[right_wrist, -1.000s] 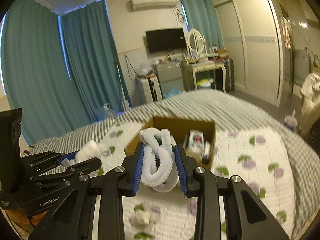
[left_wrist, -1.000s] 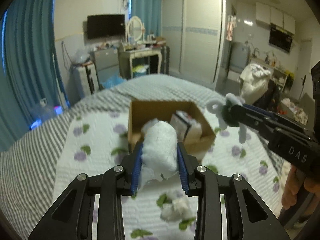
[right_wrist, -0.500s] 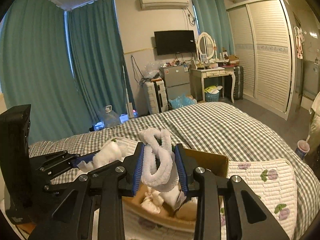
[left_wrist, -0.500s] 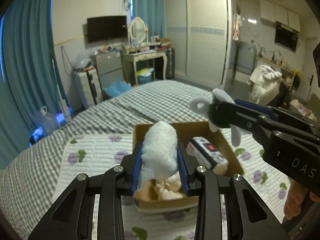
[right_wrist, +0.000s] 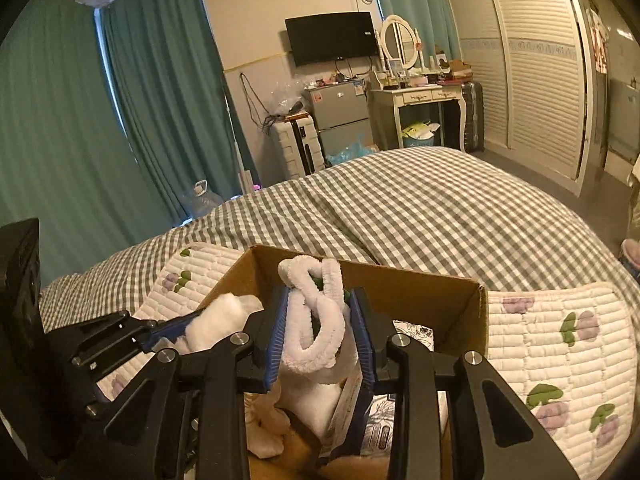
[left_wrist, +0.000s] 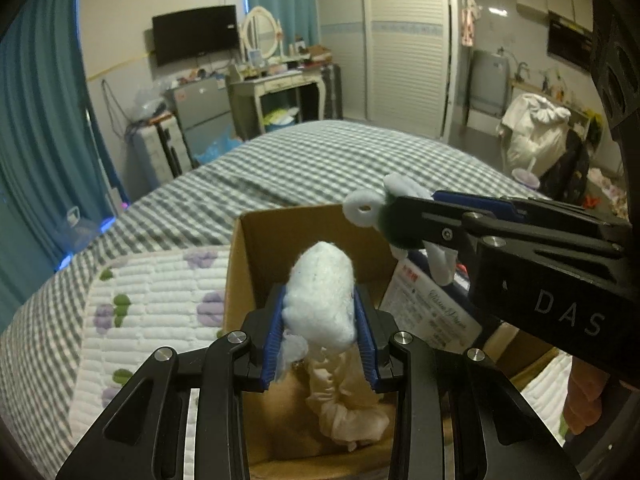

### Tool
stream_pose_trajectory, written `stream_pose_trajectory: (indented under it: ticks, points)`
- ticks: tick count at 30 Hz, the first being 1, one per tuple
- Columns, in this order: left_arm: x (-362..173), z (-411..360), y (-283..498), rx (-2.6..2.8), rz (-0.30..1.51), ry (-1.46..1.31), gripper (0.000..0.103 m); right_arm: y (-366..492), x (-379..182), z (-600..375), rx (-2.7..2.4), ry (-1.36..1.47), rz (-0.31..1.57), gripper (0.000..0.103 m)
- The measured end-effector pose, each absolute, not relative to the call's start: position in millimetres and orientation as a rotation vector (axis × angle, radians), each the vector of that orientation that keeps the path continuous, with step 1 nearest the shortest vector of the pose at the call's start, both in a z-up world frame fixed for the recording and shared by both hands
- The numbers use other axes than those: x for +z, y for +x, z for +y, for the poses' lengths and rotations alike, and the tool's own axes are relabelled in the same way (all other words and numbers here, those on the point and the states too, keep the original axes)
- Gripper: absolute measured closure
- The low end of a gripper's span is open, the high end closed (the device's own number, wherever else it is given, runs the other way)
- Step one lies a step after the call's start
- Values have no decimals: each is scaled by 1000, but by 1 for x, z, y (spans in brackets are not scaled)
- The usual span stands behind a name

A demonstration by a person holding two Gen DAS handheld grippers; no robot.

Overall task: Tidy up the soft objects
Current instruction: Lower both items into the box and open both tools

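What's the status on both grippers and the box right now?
Left gripper shut on cotton wad, over box. Right gripper shut on fuzzy loop, over box too. Box part full; nothing blocking the drop.

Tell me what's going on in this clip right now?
A person is tidying soft items into a cardboard box on the bed, one claw in each hand. The left claw is shut on a white cotton wad, and the right claw is shut on a white fuzzy loop. Both hang over the open box, nothing released yet. Inside already lie a cream cloth and a printed packet.
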State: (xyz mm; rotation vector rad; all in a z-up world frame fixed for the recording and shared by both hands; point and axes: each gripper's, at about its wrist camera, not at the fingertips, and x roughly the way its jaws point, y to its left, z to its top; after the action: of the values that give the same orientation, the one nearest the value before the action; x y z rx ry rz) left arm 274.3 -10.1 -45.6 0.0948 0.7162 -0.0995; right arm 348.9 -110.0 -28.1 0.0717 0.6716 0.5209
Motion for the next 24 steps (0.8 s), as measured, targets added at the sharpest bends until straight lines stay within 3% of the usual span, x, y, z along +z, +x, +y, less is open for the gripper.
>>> stream_pose_trajectory:
  ticks: [3,4,5,7,16,18,21,24]
  points:
    - [-46,-13,274,-92,711,89,66,351,-28,-112,496,78,666,61]
    - [-46,-14,274,-69,720,96,53,351,-27,-113,491,79,666,57]
    - [-45,-14,274,-54,725,96,28,352,-26,-115,482,80,663,54]
    - [-38,-11,269,-31,695,78,12,349,-20,-121,460,79,655,50]
    - [57,2,209,17,563,48,11,304,65,-155,403,90,568,45]
    - [81,4,187,21,531,33,10,284,93,-165,394,85,537,41]
    - [115,8,154,30,492,26,0,247,133,-176,373,63,495,34]
    - [144,12,119,53,443,37,0,208,164,-185,359,37,469,24]
